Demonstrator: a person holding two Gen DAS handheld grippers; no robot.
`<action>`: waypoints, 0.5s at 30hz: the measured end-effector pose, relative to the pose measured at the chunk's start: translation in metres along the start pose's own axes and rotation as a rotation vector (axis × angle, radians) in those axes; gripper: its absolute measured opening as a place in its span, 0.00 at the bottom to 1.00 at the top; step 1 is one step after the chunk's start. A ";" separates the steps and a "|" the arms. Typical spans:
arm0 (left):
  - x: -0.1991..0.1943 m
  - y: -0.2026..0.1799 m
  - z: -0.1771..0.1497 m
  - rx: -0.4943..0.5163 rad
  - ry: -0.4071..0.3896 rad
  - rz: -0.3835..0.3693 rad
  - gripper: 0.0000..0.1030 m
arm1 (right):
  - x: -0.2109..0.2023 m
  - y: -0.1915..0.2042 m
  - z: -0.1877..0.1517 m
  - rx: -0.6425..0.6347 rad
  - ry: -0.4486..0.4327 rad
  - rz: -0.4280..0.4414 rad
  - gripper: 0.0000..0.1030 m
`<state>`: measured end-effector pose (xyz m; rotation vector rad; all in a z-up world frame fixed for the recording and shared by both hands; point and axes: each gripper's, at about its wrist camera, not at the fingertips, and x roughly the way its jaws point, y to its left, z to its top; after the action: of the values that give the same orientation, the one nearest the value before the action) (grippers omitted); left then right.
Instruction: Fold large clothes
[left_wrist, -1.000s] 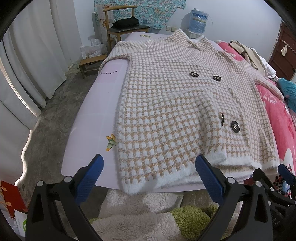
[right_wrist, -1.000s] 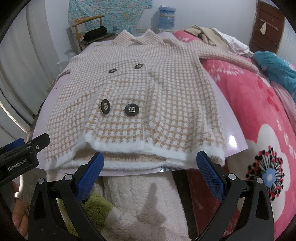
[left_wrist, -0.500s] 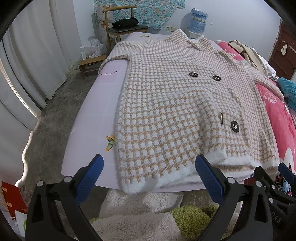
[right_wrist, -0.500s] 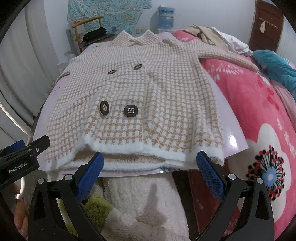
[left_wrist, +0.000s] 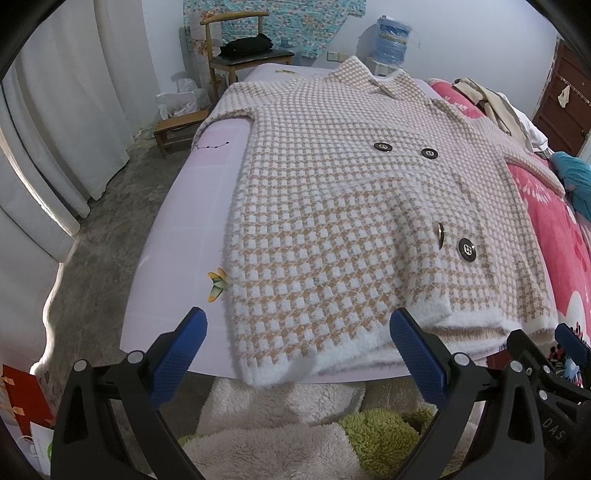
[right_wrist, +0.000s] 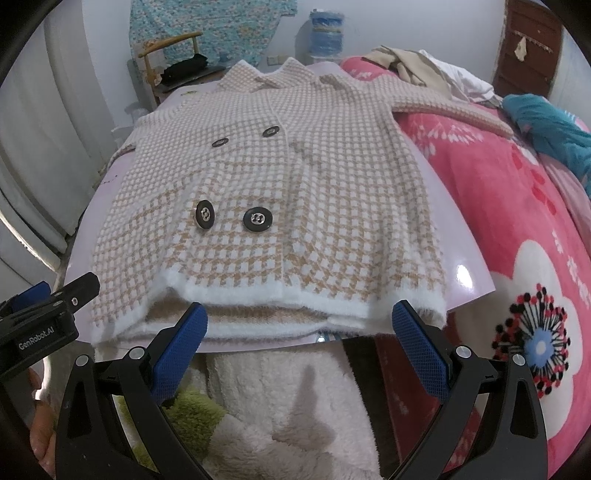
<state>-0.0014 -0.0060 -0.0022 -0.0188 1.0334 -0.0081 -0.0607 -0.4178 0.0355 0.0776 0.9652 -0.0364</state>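
Left wrist view shows the left gripper (left_wrist: 298, 347) with fingers spread wide, empty, just short of the checked coat (left_wrist: 351, 221) lying flat, buttons up, on a lilac board (left_wrist: 177, 236) over the bed. Beside it, the right gripper (right_wrist: 297, 341) hovers equally wide at the coat's white hem (right_wrist: 266, 291), pink blanket (right_wrist: 517, 221) farther right.
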 end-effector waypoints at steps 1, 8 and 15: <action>0.000 0.000 0.000 0.000 0.000 0.000 0.95 | 0.000 0.000 0.000 -0.001 -0.002 -0.002 0.92; 0.000 0.001 0.000 -0.006 0.000 0.001 0.95 | 0.001 0.002 0.000 -0.010 -0.001 -0.005 0.92; 0.002 0.003 0.001 -0.012 0.002 -0.003 0.95 | 0.001 0.004 0.003 -0.014 0.000 -0.010 0.92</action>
<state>0.0003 -0.0029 -0.0033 -0.0313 1.0355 -0.0050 -0.0579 -0.4141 0.0365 0.0593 0.9661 -0.0389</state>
